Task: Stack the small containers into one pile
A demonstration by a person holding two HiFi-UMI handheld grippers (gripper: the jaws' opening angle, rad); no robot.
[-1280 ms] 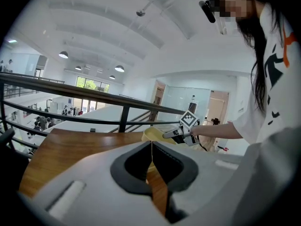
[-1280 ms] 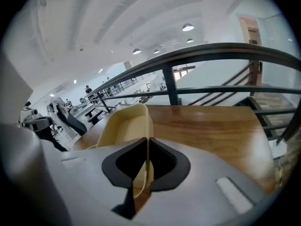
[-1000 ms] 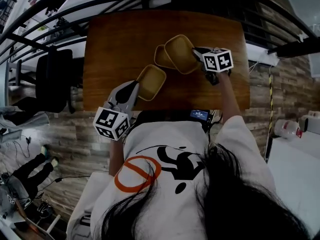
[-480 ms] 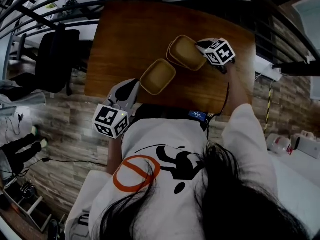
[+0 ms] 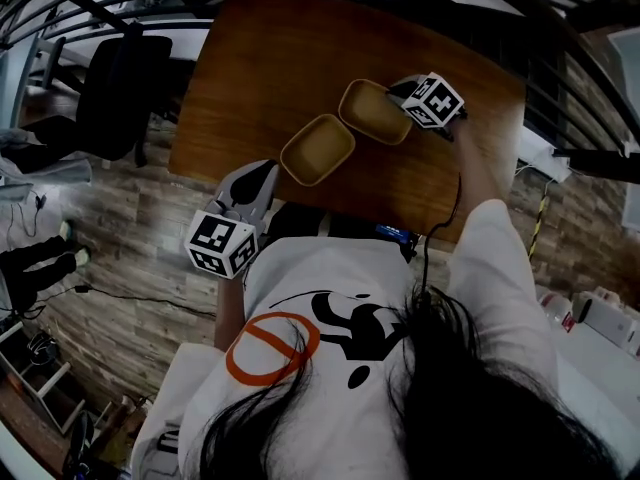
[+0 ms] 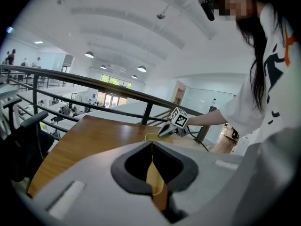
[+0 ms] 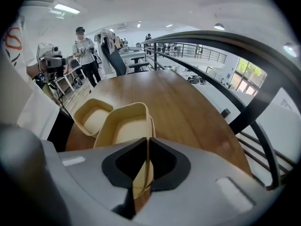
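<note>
On the table (image 5: 260, 78), mouth-up, diagonal: near container (image 5: 318, 149) tight in left gripper (image 5: 268, 172), far container (image 5: 375, 111) in right gripper (image 5: 398, 92).

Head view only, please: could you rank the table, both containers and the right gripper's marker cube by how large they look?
1. table, by far the largest.
2. near container and far container: they look alike, so I won't rank them.
3. marker cube of the right gripper, smallest, even though it is raised toward the camera.

Wooden table (image 5: 270, 78) — black chair (image 5: 120, 108) beside, railing (image 7: 221, 39) beyond
</note>
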